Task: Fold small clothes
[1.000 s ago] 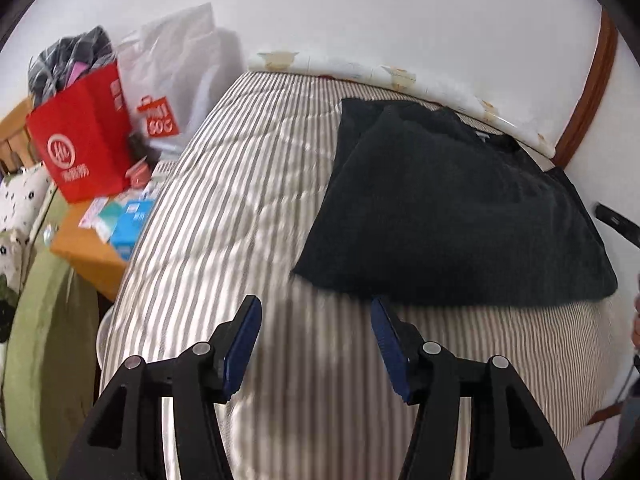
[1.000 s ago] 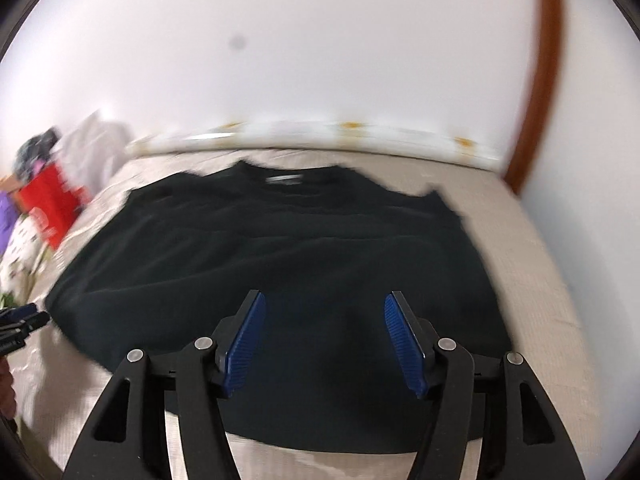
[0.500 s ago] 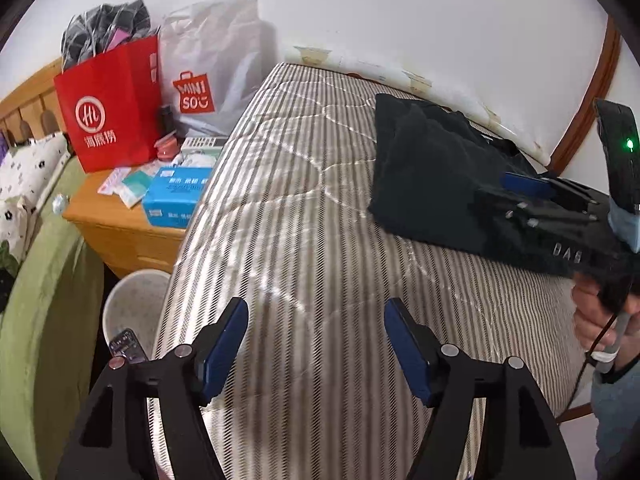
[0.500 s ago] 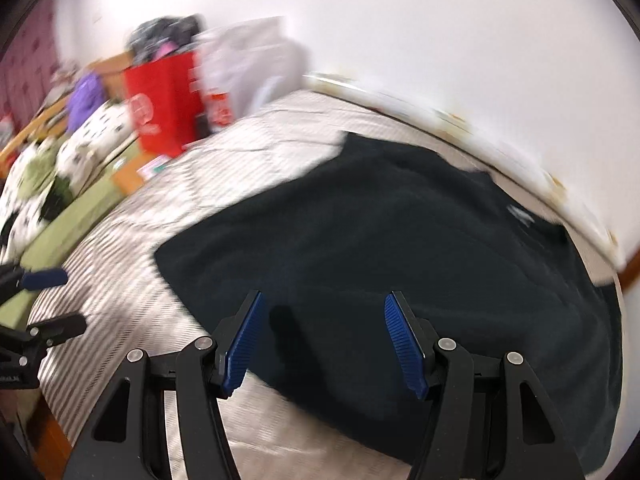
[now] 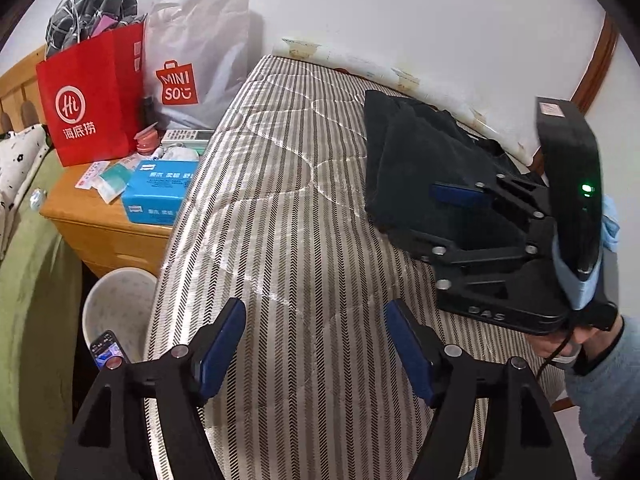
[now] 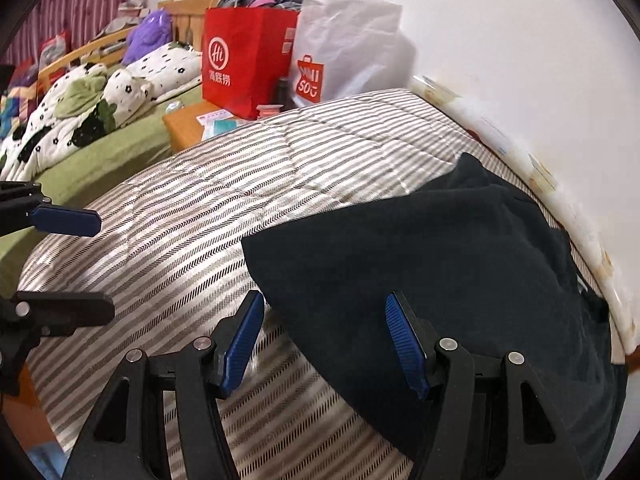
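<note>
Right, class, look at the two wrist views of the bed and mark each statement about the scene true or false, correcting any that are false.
1. The dark garment lies on the striped mattress. True.
2. The right gripper is clamped on the garment. False: its jaws stand open over the garment's near edge, and the pads are not pressing on it.
3. The left gripper hangs over bare mattress with nothing between its jaws. True; its jaws have just been opening.
4. The red paper bag sits on the mattress. False: it stands on the wooden bedside cabinet beside the bed.
5. A blue tissue box rests on that cabinet. True.
</note>
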### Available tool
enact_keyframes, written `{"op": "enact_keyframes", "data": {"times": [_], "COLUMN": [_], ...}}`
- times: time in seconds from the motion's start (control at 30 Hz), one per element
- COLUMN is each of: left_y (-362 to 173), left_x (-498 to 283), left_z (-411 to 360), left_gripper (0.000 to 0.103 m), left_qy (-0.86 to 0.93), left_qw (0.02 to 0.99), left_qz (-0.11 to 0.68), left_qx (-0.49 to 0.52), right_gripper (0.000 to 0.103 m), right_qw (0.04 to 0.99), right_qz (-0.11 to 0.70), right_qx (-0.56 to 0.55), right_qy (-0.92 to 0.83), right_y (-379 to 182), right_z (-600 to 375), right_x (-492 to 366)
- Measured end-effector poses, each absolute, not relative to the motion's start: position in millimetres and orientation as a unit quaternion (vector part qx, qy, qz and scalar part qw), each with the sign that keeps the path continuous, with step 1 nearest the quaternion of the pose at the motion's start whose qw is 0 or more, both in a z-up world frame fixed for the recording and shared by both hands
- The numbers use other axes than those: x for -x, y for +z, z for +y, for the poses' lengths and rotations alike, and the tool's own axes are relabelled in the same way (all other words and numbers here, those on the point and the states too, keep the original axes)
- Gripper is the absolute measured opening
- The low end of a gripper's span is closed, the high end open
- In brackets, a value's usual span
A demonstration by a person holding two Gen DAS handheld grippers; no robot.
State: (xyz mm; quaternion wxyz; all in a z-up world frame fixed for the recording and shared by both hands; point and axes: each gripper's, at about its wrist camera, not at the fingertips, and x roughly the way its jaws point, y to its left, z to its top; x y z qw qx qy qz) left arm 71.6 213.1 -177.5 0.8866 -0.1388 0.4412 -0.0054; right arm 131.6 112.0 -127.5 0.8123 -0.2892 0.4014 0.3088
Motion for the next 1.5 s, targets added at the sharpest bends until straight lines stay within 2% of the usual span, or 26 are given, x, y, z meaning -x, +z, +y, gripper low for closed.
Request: {"op": "enact_keyframes", "data": {"times": [0.1,0.23,0.3,0.37,0.5,0.7,0.93,1.1,1.27,1.33,1.43,1.5], "left_y": [-180,-181,-181,-179,-175,-166,-150,-147,-157,-160,-163,-164], "left_x": [-73,-75,-76,-77,-82,-100,-124,-141,-155,-158,-161,-162], "left_z": [213,215,217,217,208,177,128,82,35,21,3,-8], "left_gripper": [0.071,0.071,0.071,0.071,0.071,0.071,0.071,0.071,0.071,0.071,0.071,0.071], "left_qy": [-0.013,-0.007,-0.002,0.001,0.001,-0.013,-0.038,-0.095,-0.139,-0.142,-0.161,-0.184], "left_qw": [0.884,0.882,0.881,0.881,0.882,0.885,0.89,0.89,0.88,0.879,0.875,0.873], "left_qz": [0.444,0.448,0.45,0.449,0.448,0.446,0.443,0.436,0.447,0.452,0.453,0.447], "left_qx": [0.146,0.146,0.147,0.148,0.145,0.133,0.103,0.096,0.077,0.061,0.057,0.058], "right_gripper": [0.067,0.066,0.039,0.025,0.021,0.02,0.019,0.019,0.02,0.022,0.031,0.044], "right_qw": [0.809,0.818,0.825,0.831,0.85,0.911,0.947,0.954,0.927,0.917,0.914,0.918], "right_qz": [0.399,0.393,0.389,0.387,0.385,0.317,0.279,0.27,0.34,0.357,0.364,0.351], "right_qx": [0.295,0.286,0.279,0.276,0.208,0.107,-0.008,-0.072,-0.149,-0.17,-0.175,-0.176], "right_qy": [0.313,0.309,0.299,0.289,0.292,0.242,0.158,0.11,0.058,0.054,0.051,0.053], "right_y": [-132,-141,-140,-137,-112,-47,-17,-26,-76,-91,-99,-97], "right_z": [118,126,125,121,95,22,-115,-204,-275,-287,-294,-295], "right_x": [-136,-146,-152,-158,-165,-163,-165,-153,-156,-154,-146,-137]}}
